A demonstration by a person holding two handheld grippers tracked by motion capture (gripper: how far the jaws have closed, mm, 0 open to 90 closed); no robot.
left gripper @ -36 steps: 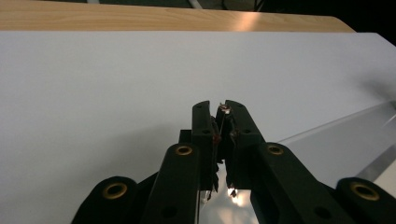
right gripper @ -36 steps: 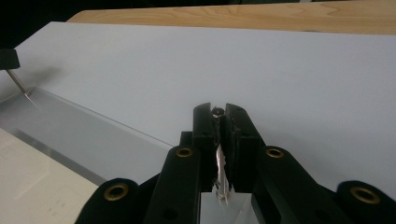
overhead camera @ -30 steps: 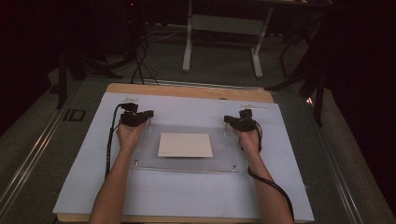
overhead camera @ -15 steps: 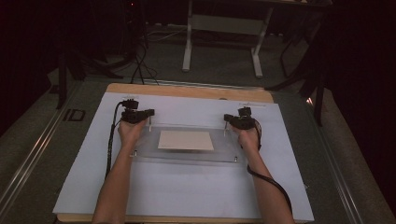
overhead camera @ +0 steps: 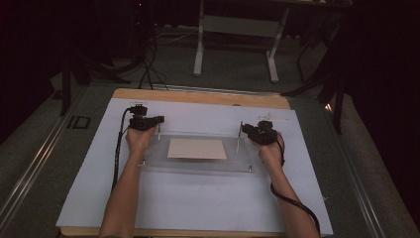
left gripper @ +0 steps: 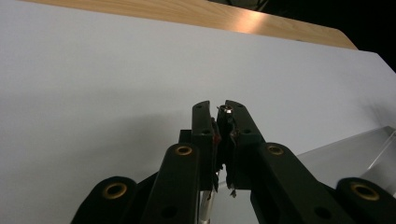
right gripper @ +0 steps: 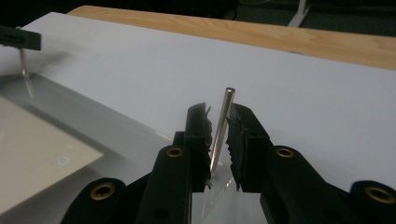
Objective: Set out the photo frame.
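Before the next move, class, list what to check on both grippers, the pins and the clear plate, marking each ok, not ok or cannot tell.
1. Left gripper shut on its pin: ok.
2. Right gripper clamping its pin: not ok; its fingers have just been opening, and the pin stands between them.
3. Clear plate lying flat on the white sheet: cannot tell.
4. Beige card centred within the plate's outline: ok.
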